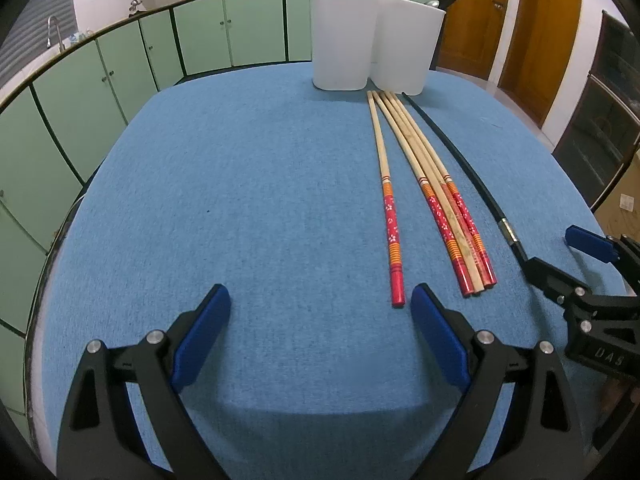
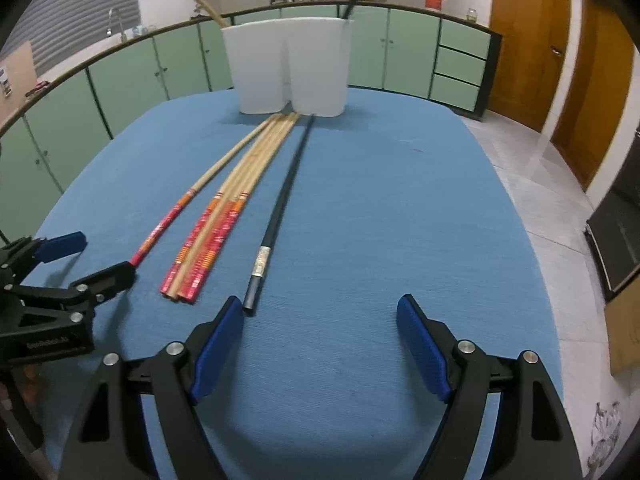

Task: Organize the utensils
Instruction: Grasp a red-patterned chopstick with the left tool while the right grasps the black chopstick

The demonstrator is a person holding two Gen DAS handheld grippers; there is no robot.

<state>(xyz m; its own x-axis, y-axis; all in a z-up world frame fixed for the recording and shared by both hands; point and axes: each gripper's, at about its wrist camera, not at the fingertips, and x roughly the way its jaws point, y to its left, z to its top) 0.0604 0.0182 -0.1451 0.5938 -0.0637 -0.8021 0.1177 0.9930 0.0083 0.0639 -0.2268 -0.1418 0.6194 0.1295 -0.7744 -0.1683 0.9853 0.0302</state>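
Left gripper (image 1: 320, 312) wide, empty | right gripper (image 2: 320, 326) wide, empty | we hover both near the handle ends, likely for pickup | bamboo chopsticks (image 1: 424, 184) and black chopstick (image 2: 280, 200) flat on blue cloth (image 1: 240, 200), tips at far white holder (image 1: 376, 40), which we judge their destination.

The body of the right gripper (image 1: 568, 264), seen from the left wrist camera, bears raised letters that read roughly "DAS". From the right wrist camera, the body of the left gripper (image 2: 96, 262) carries a line of small lettering too blurred to read. Nothing else shows legible writing.
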